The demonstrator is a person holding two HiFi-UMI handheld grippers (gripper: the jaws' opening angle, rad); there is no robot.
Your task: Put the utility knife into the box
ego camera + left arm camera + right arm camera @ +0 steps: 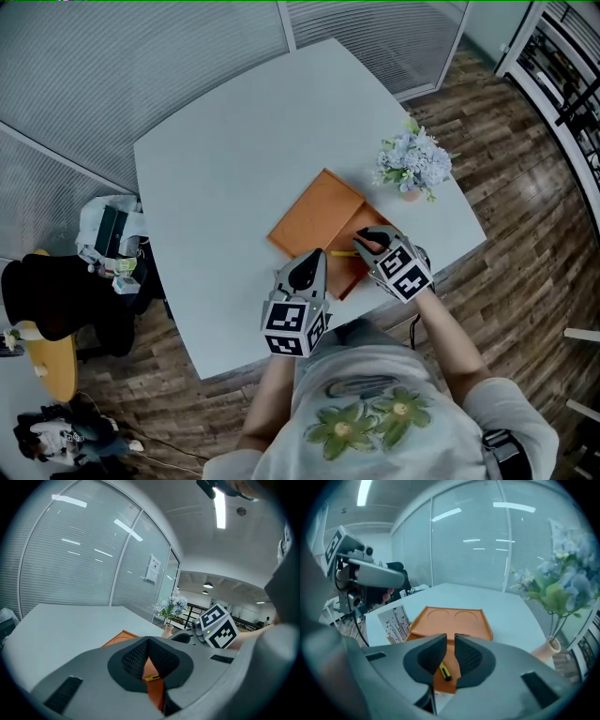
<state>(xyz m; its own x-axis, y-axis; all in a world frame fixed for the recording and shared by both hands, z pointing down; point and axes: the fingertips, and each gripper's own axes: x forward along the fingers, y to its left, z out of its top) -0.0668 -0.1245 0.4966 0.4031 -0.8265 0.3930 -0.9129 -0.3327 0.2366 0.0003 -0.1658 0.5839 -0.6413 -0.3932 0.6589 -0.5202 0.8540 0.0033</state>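
An orange box (317,217) lies open on the pale table (216,169), its lid folded out toward the far left. The yellow and black utility knife (444,671) rests loose inside the box's near half, seen as a yellow sliver (342,253) between the two grippers. My right gripper (451,641) hovers just above the knife with a narrow gap between its jaws and nothing in them. Over the box's near left edge, my left gripper (149,641) has its jaw tips together and empty. The right gripper (368,239) and the left gripper (314,255) sit close side by side.
A small vase of pale blue flowers (413,164) stands right of the box near the table's right corner. A printed card (395,622) leans by the box's left side. A black chair with bags (66,286) is off the table's left edge. Glass partition walls lie behind.
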